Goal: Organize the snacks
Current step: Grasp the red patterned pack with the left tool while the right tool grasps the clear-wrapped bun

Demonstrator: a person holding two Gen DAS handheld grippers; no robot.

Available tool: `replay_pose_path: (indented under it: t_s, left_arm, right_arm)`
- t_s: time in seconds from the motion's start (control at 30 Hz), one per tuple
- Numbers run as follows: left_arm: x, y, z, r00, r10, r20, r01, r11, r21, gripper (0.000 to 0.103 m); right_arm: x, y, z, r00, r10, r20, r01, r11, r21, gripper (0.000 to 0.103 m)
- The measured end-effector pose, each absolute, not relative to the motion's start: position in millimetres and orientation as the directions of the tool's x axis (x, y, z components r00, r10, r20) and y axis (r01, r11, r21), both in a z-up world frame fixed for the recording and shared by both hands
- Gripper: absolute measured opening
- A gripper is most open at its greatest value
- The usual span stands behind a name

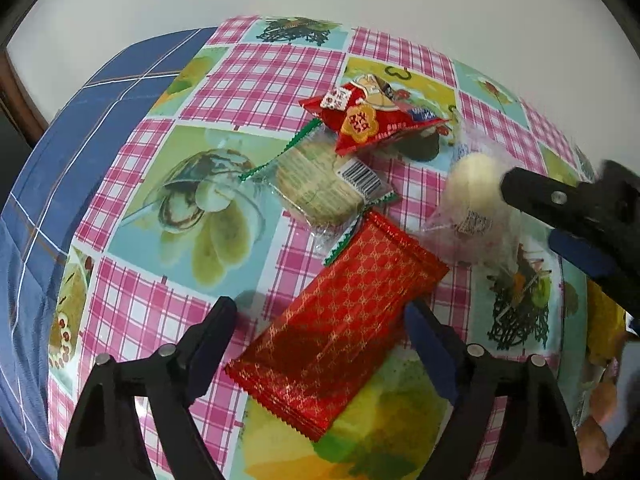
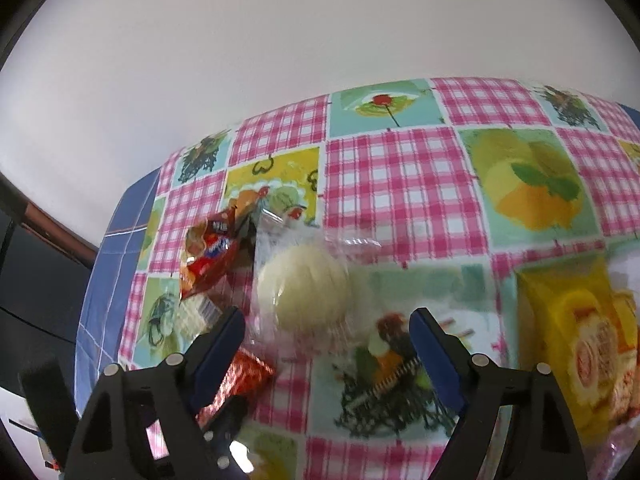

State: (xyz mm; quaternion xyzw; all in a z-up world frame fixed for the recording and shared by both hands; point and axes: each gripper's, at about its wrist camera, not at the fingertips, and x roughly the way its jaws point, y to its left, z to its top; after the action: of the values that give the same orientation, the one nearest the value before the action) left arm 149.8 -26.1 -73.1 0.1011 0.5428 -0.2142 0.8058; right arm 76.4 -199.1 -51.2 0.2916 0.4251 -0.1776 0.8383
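Note:
A flat red packet with a gold pattern [image 1: 340, 320] lies on the tablecloth between the fingers of my left gripper [image 1: 320, 320]. Its jaws stand open, and the left finger is clear of the packet. A round white bun in a clear wrapper [image 2: 304, 292] lies just ahead of and between the fingers of my right gripper [image 2: 326, 320], which is open. In the left wrist view the right gripper [image 1: 530, 214] reaches in from the right around the bun [image 1: 476, 188]. A clear-wrapped biscuit [image 1: 316, 188] and a red snack bag [image 1: 368, 116] lie beyond the packet.
The table wears a pink-check cloth with fruit pictures [image 1: 256, 80]. A blue plaid cloth [image 1: 100, 128] hangs off its left side. A yellow snack packet [image 2: 580, 340] lies at the right. A white wall [image 2: 280, 60] stands behind the table's far edge.

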Motion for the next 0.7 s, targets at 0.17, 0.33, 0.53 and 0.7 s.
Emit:
replay_pose_path:
  t_s: [0.17,0.33,0.53,0.7]
  left_arm:
    - [156.8,-24.5,-70.4,0.316,-0.249,-0.916,0.446,0.891,-0.088,0.076]
    - [156.6,-20.9,-68.3,0.312,-0.255,-0.915,0.441,0.892,-0.098,0.074]
    - [154.9,-18.9,-69.8,0.307,-0.256,-0.917,0.431,0.896,-0.106,0.074]
    - [151.2,-18.6,-70.5,0.305,-0.253,-0.918,0.419,0.901,-0.110,0.073]
  right_arm:
    - [93.4,-197.1,-60.4,0.553,-0.055,-0.831,0.545,0.779,0.311,0.080]
    - [98.4,-193.3,-67.0,0.547,-0.040,-0.836,0.534,0.786,0.311,0.071]
    - [91.5,-191.7,-68.6,0.551,-0.029,-0.834,0.531,0.783,0.324,0.058]
    - [75.4,-192.4,-68.6,0.550,-0.022,-0.835,0.536,0.776,0.333,0.056]
